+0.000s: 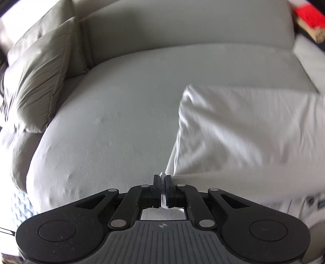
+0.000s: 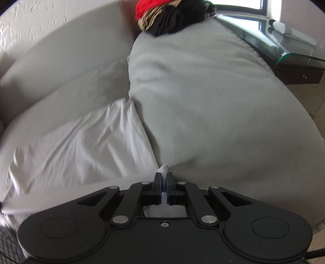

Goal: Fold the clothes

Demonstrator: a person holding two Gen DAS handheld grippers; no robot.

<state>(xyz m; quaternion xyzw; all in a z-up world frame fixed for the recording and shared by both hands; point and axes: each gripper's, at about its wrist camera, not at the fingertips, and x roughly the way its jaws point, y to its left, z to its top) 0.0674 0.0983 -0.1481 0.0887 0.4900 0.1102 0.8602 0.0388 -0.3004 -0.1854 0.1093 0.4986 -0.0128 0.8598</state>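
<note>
In the left wrist view, the left gripper [image 1: 162,178] has its jaws drawn almost together, with a thin ridge of white cloth pinched between the pads. That cloth belongs to the white garment [image 1: 243,126], which spreads away to the right of the jaws and lies on the pale grey sofa seat [image 1: 111,121]. A loose cushion [image 1: 34,85] leans against the sofa back at the far left, well apart from the garment. The garment's near edge runs taut from the jaws toward the lower right, which suggests the cloth is being stretched between the two hands.

In the right wrist view, the right gripper [image 2: 164,178] is likewise nearly closed, and a small tuft of the same white garment [image 2: 81,146] pokes up between its jaws. Here the cloth spreads to the left, resting on the seat beside a large grey cushion [image 2: 213,101]. A heap of red, tan and black clothes [image 2: 172,16] sits at the far end, well apart.

To do this step well, both corners should probably be laid down level and together, keeping the edge between them straight, so the fold lands without bunching. The garment looks thin, soft and lightly creased, with blurred wrinkles running across it; which kind of garment it is cannot be told.
</note>
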